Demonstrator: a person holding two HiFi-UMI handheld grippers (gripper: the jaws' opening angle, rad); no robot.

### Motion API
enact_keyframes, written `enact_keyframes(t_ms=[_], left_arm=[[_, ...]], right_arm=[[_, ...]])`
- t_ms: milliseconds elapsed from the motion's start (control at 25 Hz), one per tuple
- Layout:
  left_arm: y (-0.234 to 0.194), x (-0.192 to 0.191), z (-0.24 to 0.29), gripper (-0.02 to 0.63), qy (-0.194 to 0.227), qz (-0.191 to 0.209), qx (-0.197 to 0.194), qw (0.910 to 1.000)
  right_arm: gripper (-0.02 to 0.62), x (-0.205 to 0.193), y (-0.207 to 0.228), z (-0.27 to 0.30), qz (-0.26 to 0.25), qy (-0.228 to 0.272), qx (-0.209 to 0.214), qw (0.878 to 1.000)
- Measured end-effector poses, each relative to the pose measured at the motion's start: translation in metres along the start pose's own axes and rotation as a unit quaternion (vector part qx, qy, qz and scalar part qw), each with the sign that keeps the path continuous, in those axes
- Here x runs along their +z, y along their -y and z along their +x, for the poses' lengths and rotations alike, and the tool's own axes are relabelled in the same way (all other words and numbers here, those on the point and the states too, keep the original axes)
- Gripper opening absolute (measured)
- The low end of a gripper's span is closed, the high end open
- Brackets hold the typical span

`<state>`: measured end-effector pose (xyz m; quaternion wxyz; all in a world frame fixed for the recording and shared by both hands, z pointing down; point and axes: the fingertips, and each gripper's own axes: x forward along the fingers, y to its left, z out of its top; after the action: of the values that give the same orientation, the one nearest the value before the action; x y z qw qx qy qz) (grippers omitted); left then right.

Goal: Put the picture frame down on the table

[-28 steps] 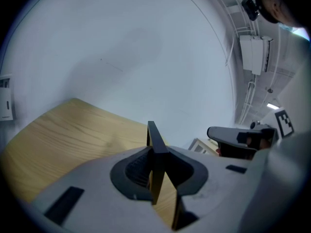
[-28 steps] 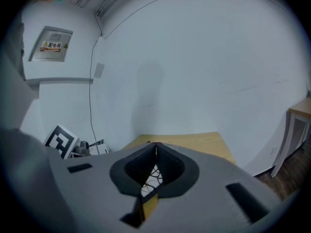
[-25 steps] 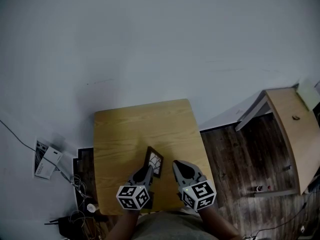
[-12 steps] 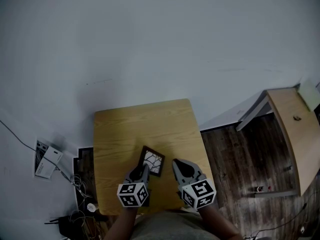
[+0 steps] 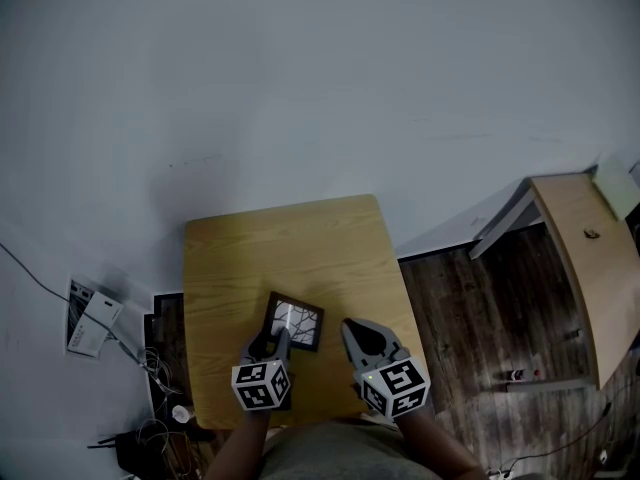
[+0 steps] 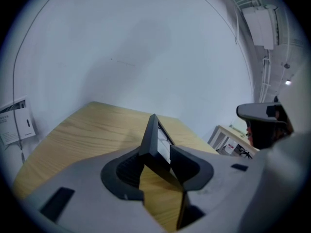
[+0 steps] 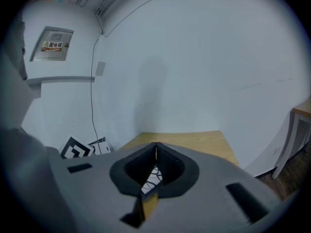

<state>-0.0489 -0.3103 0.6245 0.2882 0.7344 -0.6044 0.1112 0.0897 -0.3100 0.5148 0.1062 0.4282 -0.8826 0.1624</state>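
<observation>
- The left gripper (image 6: 158,154) has its jaws closed on the near edge of the picture frame (image 5: 293,320). They pinch only the dark border, clear of the glass face.
- The picture frame is over the table (image 5: 290,243), toward its near edge and left of the middle. It is picture side up and tipped only slightly. I cannot tell whether its far edge already touches the wood.
- Gripping one edge probably lets the far side go down first, so the frame lands softly rather than dropping flat.
- The right gripper (image 5: 357,333) hangs just right of the frame by the near edge, jaws pressed together on nothing, apparently spare.
- Likely left to do: lower it fully, then let go.
</observation>
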Motion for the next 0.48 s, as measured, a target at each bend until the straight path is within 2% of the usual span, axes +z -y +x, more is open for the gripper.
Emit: enact_keyframes(t_ms=[480], left_arm=[[-0.025, -0.011, 0.008, 0.198, -0.02, 0.006, 0.046, 0.9987]], right_arm=[[0.001, -0.005, -0.004, 0.002, -0.004, -0.012, 0.007, 1.0]])
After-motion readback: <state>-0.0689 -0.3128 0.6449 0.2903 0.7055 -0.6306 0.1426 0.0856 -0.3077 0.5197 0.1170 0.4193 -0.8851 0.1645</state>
